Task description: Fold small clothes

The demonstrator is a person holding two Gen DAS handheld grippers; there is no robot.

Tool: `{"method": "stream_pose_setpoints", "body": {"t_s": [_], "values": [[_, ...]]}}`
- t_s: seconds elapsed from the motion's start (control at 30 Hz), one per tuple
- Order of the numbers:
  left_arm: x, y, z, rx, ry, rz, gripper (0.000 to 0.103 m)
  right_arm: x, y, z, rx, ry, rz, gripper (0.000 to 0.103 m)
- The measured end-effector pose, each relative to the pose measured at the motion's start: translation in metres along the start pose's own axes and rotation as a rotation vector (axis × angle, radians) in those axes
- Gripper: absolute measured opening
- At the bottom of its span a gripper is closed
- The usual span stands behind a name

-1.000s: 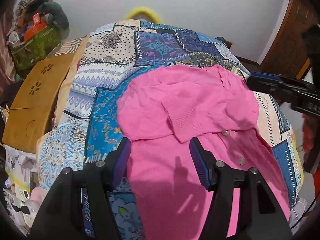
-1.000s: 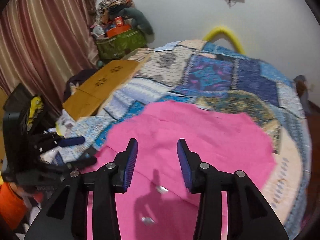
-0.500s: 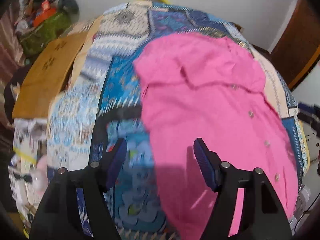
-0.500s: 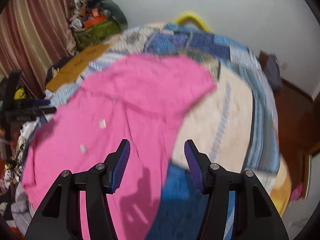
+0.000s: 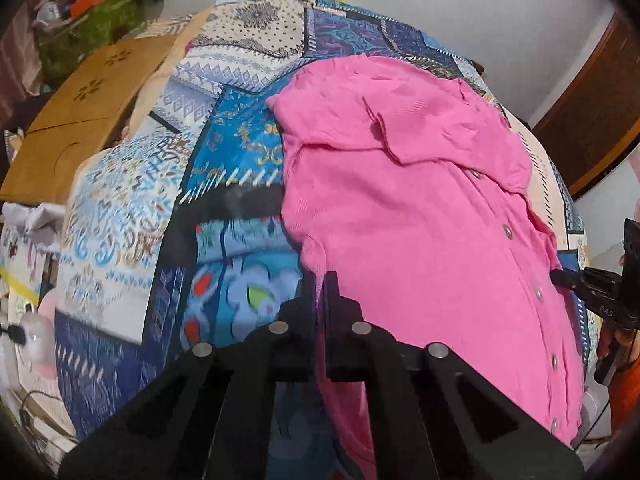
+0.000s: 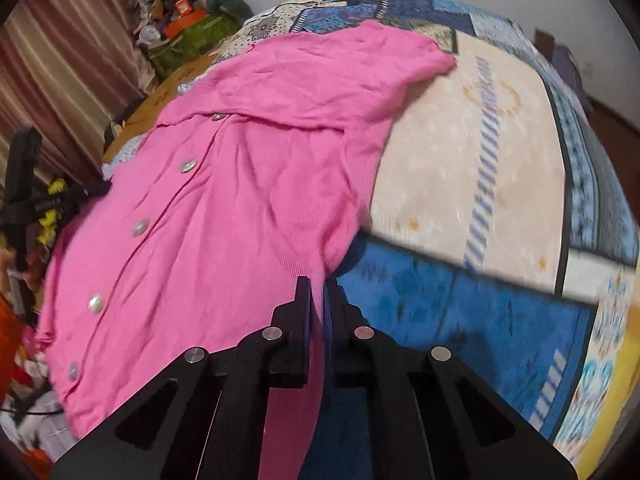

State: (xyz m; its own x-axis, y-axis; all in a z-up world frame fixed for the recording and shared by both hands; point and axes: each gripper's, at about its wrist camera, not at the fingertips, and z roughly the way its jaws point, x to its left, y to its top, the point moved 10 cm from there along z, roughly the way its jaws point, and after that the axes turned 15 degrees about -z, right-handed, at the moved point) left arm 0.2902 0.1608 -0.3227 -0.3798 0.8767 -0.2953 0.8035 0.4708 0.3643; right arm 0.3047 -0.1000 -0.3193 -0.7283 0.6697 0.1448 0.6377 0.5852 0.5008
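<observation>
Ahead of both grippers, a patchwork bedspread [image 5: 224, 152] carries a pink buttoned cardigan [image 5: 420, 208], sleeves folded across its top. Left gripper [image 5: 319, 280] is clamped on the cardigan's near left edge; right gripper [image 6: 317, 284] pinches its near right edge, pearly buttons [image 6: 140, 227] left of it.

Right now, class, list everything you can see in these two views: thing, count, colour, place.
pink cardigan: one, pink, spread on the bed, sleeves folded across its top.
buttons: at least five, pale, in a row down the cardigan's front.
patchwork bedspread: one, blue, cream and black, under the cardigan.
cardboard box: one, tan, beside the bed's far left.
clutter pile: one, green and orange, by the far wall.
curtain: one, brown striped, far left in the right view.
left gripper: one, black, fingers shut on the cardigan's left edge.
right gripper: one, black, fingers shut on its right edge.
</observation>
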Motion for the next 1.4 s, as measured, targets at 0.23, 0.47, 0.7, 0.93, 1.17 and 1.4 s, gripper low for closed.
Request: {"method": "stream_pose_setpoints", "body": {"t_s": [0.23,0.47,0.7,0.93,1.17,1.4], "values": [[0.012,0.038,0.036,-0.005,0.086,0.005,0.002,-0.022,0.031,0.025,-0.016,-0.076,-0.014,0.005],[0.0,0.03,0.018,0.028,0.049,-0.005,0.036,-0.017,0.024,0.01,-0.024,-0.079,-0.006,0.006],[-0.038,-0.017,-0.021,0.03,0.016,0.064,0.072,0.01,-0.01,-0.025,-0.026,-0.043,-0.025,0.033],[-0.043,-0.062,-0.035,-0.007,0.056,0.221,0.078,0.05,-0.047,-0.034,0.035,-0.022,-0.112,0.036],[0.023,-0.074,-0.065,-0.031,0.094,0.144,0.081,0.046,-0.057,-0.036,0.024,-0.044,-0.077,0.036],[0.099,-0.087,-0.091,-0.047,0.171,0.01,0.081,0.046,-0.06,-0.044,0.008,-0.063,-0.034,0.036]]}}
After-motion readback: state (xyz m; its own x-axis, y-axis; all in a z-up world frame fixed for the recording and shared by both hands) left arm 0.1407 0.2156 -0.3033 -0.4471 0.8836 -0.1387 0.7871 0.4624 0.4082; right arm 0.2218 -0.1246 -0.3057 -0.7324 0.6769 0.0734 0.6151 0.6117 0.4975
